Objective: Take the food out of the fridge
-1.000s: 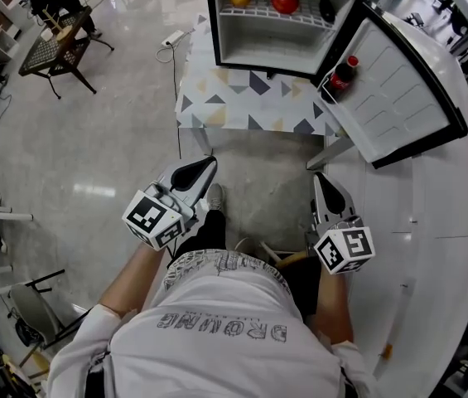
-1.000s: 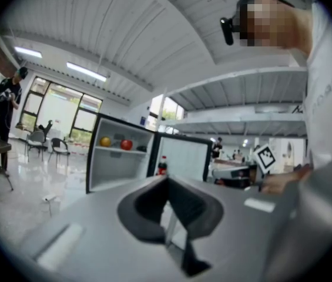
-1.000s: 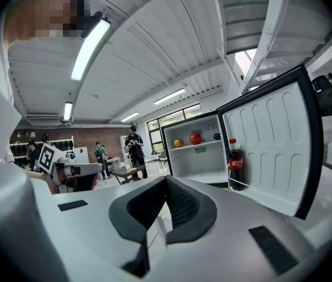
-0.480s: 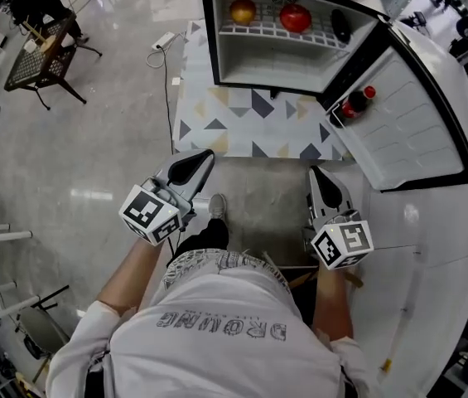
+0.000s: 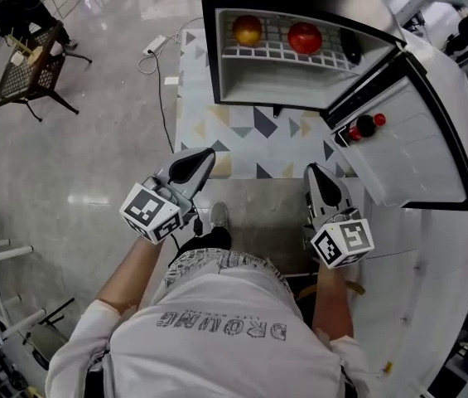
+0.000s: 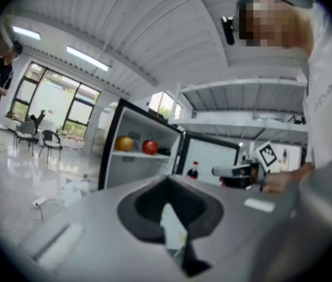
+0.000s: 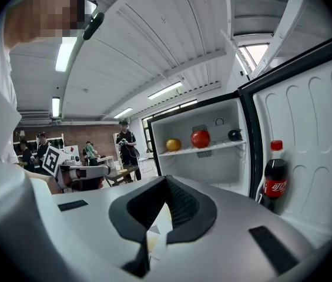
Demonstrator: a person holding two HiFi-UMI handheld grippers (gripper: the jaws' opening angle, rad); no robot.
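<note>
Red beside orange: sees the red fruit (image 5: 304,36) and the orange fruit (image 5: 247,30) side by side on the wire shelf (image 5: 275,53) of the open fridge (image 5: 275,85) atop the patterned desk (image 5: 242,131), with a cola bottle (image 5: 364,127) upright in the door (image 5: 420,143). Holds left claw (image 5: 205,156) and right claw (image 5: 313,171) pinched together, empty, well short of the fridge.

The dark item (image 5: 350,46) on the shelf (image 5: 283,54) is too small to identify.
</note>
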